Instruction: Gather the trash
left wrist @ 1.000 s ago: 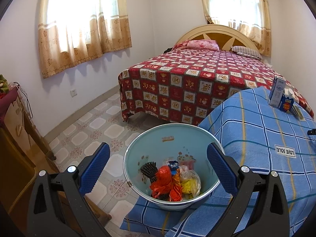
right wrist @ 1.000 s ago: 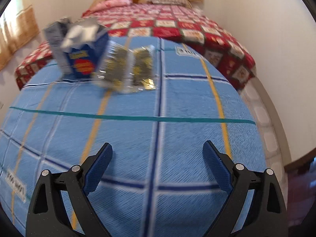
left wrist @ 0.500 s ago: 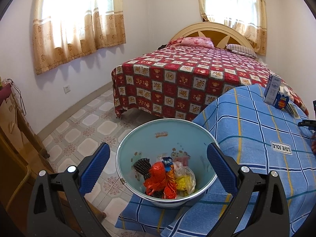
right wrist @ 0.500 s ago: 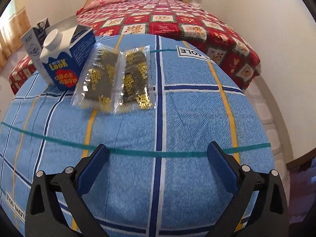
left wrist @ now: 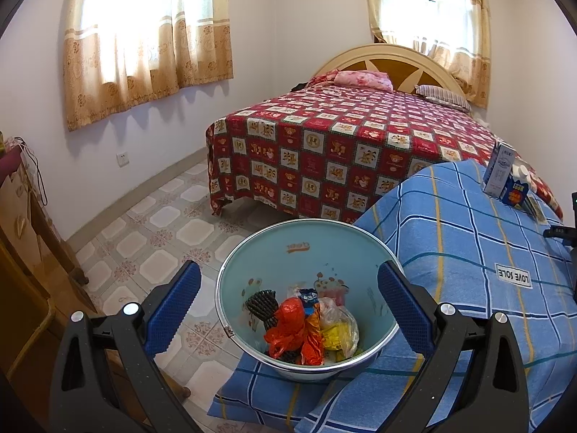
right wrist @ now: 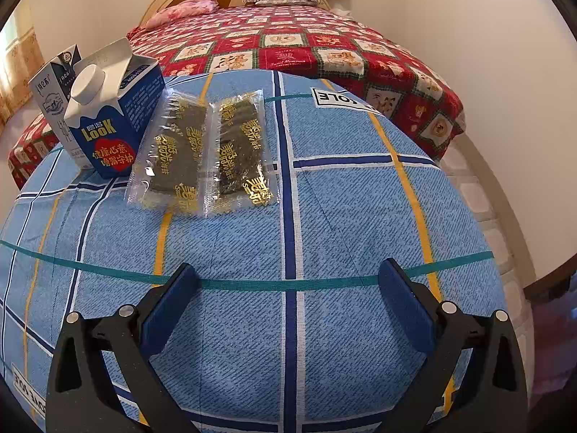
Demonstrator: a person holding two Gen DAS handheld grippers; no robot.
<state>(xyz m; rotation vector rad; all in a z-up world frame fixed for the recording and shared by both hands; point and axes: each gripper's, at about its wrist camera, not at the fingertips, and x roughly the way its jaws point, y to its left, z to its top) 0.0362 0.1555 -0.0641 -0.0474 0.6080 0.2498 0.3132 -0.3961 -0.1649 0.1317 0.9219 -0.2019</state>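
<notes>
Both the left gripper [left wrist: 288, 288] and right gripper [right wrist: 288, 288] gape wide, empty. Risk: slick seaweed packets [right wrist: 205, 158] overlap; a near-edge pinch may lift only one.

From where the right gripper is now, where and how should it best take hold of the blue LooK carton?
Probably across the blue LooK carton body below the white cap, coming from the front. The carton stands upright with flat sides, and a grey carton stands close behind it and the seaweed packets lie beside it. The right gripper is open, so a straight approach seems easiest.
</notes>
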